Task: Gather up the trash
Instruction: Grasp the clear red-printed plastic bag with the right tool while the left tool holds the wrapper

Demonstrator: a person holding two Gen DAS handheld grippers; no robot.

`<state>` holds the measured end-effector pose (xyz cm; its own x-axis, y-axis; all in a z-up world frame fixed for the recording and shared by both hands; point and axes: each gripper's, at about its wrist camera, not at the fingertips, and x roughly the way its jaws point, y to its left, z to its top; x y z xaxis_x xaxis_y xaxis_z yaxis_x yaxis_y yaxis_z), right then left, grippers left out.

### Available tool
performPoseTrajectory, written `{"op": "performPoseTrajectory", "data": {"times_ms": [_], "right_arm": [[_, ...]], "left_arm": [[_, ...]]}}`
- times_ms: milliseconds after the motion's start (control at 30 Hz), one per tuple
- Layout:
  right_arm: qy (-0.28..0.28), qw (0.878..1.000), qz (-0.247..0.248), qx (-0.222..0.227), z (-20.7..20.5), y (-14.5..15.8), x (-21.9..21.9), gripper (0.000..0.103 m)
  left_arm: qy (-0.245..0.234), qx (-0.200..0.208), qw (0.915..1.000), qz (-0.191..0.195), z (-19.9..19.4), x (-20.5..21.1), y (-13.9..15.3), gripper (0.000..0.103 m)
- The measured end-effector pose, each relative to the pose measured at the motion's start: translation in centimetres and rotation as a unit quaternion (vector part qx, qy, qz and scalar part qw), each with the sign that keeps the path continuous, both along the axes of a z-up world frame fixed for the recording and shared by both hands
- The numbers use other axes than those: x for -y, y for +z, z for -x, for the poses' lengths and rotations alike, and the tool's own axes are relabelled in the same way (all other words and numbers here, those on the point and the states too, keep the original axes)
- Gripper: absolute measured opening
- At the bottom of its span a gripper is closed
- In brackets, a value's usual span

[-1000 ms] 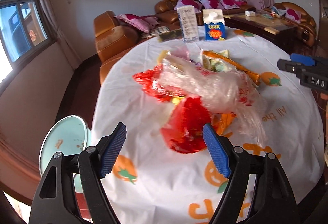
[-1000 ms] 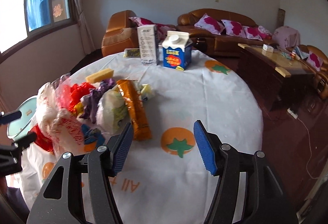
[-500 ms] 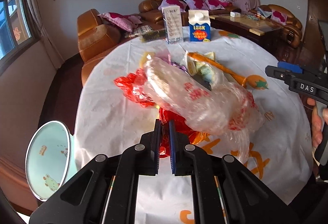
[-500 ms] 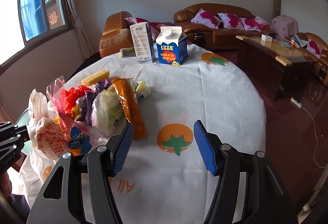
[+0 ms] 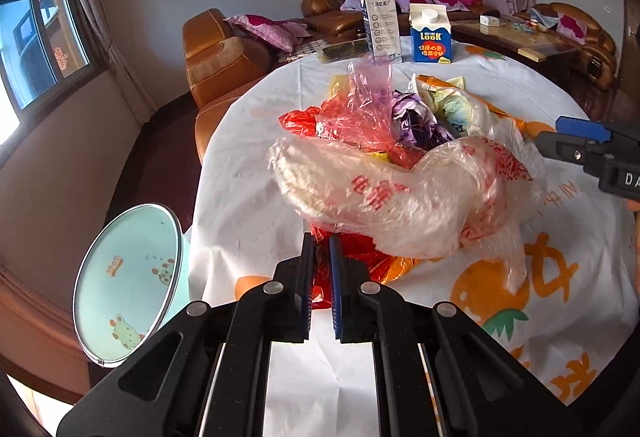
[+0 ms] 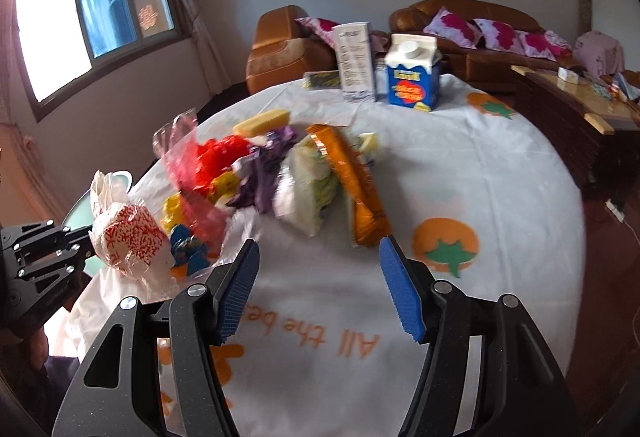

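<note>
A heap of trash lies on the white tablecloth [image 6: 480, 165]: a clear bag with red print [image 5: 400, 197], a red plastic bag [image 5: 352, 265], a purple wrapper [image 6: 260, 177], a long orange wrapper [image 6: 352, 189] and a pale green packet [image 6: 312, 189]. My left gripper [image 5: 320, 237] is shut on the near edge of the red plastic bag, and the clear bag bulges just above its tips. In the right wrist view the left gripper [image 6: 44, 257] shows at the left edge beside the raised clear bag [image 6: 128, 237]. My right gripper [image 6: 318, 249] stands open just short of the heap, nothing between its pads.
A blue milk carton [image 6: 414, 77] and a tall white box [image 6: 356, 63] stand at the table's far side, a yellow bar [image 6: 262, 121] nearer. A mint-green bin [image 5: 128, 285] stands off the table's left edge. Brown sofas and a low wooden table lie beyond.
The left jaws closed on the red plastic bag and pushed in under the clear bag, which now sits bunched higher. The right gripper swung left toward the heap, still open.
</note>
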<state>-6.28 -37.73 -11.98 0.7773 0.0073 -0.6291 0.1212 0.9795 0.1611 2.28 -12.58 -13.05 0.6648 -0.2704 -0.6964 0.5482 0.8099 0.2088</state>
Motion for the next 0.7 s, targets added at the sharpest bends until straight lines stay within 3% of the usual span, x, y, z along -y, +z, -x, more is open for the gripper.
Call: {"op": "performPoseTrajectory", "data": {"times_ms": [200,267,433,700], "right_arm": [[0.024,1.000,0.008,0.000,-0.9,0.1,-2.7,0.062],[0.013,1.000,0.024,0.004,-0.7,0.4,-2.7,0.062],[-0.029,0.999,0.009,0.012,-0.2,1.0,-0.3,0.062],[0.033,0.999,-0.009,0.014,-1.0,1.3,-3.7,0.062]], "left_arm": [[0.003,0.006,0.9999,-0.009,0.1,0.0,-0.4,0.007],[0.008,0.001,1.0000,-0.003,-0.2,-0.3,-0.3,0.007],[0.020,0.001,0.9998,-0.004,-0.8,-1.0,-0.3,0.007],[0.019,0.003,0.9998,-0.010,-0.6,-0.6,-0.8,0.007]]}}
